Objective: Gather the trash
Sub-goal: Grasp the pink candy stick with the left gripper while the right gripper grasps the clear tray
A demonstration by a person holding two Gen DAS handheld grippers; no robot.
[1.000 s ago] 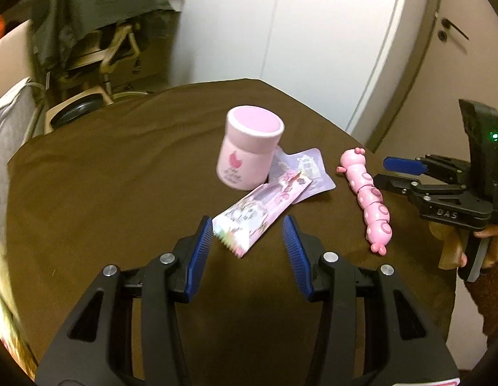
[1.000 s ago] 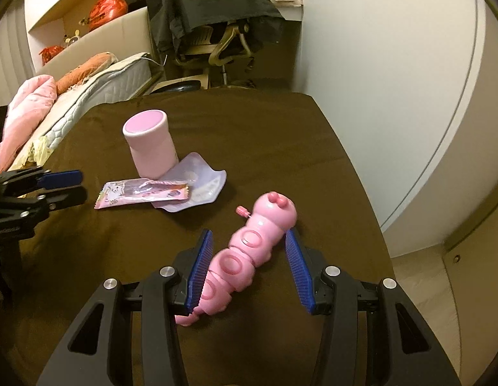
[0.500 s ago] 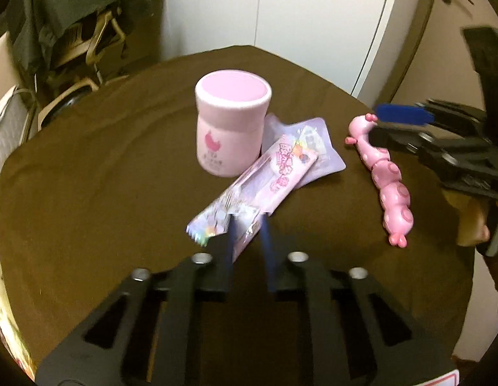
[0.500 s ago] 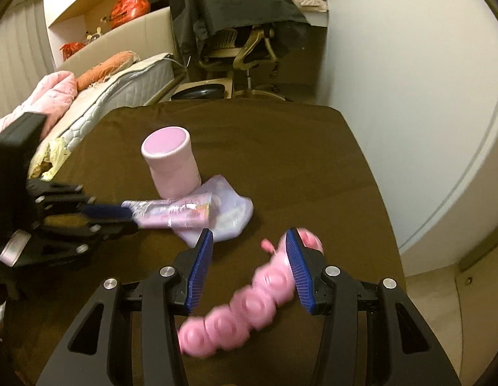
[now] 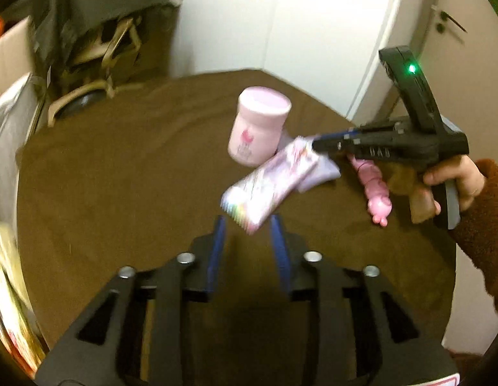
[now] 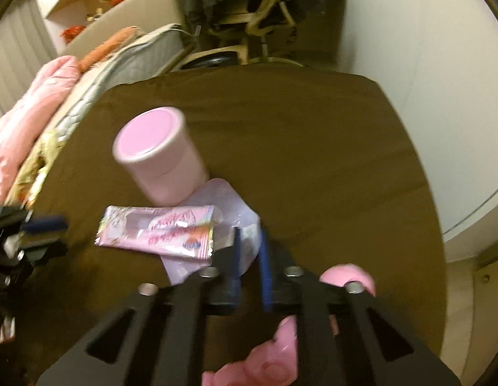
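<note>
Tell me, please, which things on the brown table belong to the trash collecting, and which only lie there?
Probably for the job:
- printed snack wrapper
- pale purple pouch, partly under the wrapper, between the right tongs

Probably just lying about:
- pink lidded canister
- pink caterpillar toy

White walls point(image 5: 313, 16), a draped office chair point(image 6: 265, 9), a bed point(image 6: 130, 54).

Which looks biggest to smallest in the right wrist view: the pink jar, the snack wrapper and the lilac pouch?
1. Snack wrapper and pink jar: too alike to rank, and the wrapper lies nearer the camera.
2. Lilac pouch: smallest showing, but partly hidden under the wrapper and claw.
</note>
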